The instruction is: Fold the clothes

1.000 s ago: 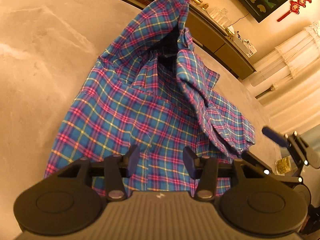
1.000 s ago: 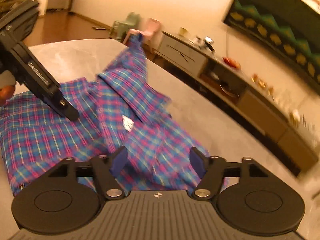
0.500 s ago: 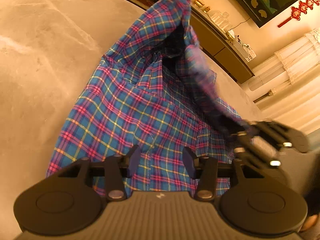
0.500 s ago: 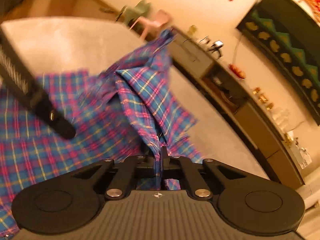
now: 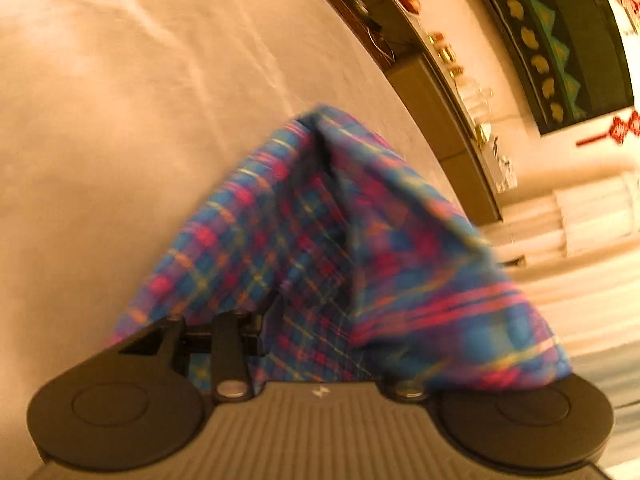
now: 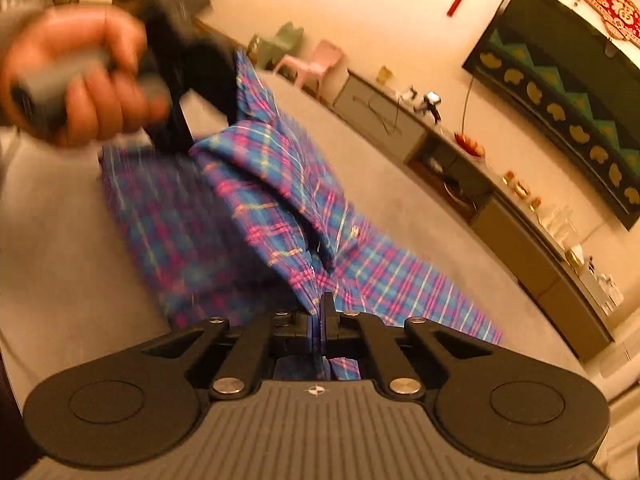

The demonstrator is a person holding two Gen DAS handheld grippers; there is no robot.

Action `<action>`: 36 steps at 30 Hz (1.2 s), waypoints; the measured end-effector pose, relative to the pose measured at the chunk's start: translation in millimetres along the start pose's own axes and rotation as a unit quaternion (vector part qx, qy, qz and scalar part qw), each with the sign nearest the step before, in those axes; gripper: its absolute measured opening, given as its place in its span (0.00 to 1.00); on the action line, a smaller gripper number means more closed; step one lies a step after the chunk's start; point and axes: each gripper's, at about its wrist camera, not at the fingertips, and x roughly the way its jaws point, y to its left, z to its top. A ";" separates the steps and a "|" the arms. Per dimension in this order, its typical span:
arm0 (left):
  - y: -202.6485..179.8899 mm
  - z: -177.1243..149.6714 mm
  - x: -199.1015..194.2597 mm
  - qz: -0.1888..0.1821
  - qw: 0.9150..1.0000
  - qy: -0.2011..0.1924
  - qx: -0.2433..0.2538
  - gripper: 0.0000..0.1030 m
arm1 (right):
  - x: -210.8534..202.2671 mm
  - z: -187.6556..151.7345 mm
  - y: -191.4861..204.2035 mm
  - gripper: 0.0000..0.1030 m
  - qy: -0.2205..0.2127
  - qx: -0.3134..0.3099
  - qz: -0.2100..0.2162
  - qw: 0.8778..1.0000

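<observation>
- Since half a second earlier, the plaid shirt [image 6: 256,200] had been raised off the grey table [image 6: 60,240], most of its cloth hanging clear where it had lain spread flat.
- The right gripper [image 6: 320,316] had its jaws pressed together on a fold of the shirt, the fabric running up from between them.
- The left gripper [image 5: 316,320] was draped in blurred plaid; its jaws appeared to be clamped on the cloth, though the cloth hid one finger.
- The person's left hand [image 6: 76,80] gripped that tool's handle above the shirt.
- A long sideboard [image 6: 500,216] lined the wall beyond the table.
</observation>
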 end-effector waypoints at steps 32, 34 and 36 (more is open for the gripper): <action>-46.7 -75.6 -87.8 -0.031 0.896 0.024 0.441 0.36 | 13.8 11.3 64.9 0.02 0.034 0.008 0.065 0.997; -39.4 -86.5 -78.9 0.003 0.883 0.038 0.468 0.36 | 14.6 10.9 60.3 0.02 0.036 0.024 0.072 0.996; -34.3 -92.9 -63.2 0.041 0.873 0.054 0.484 0.36 | 13.7 11.8 57.8 0.02 0.038 0.040 0.072 0.996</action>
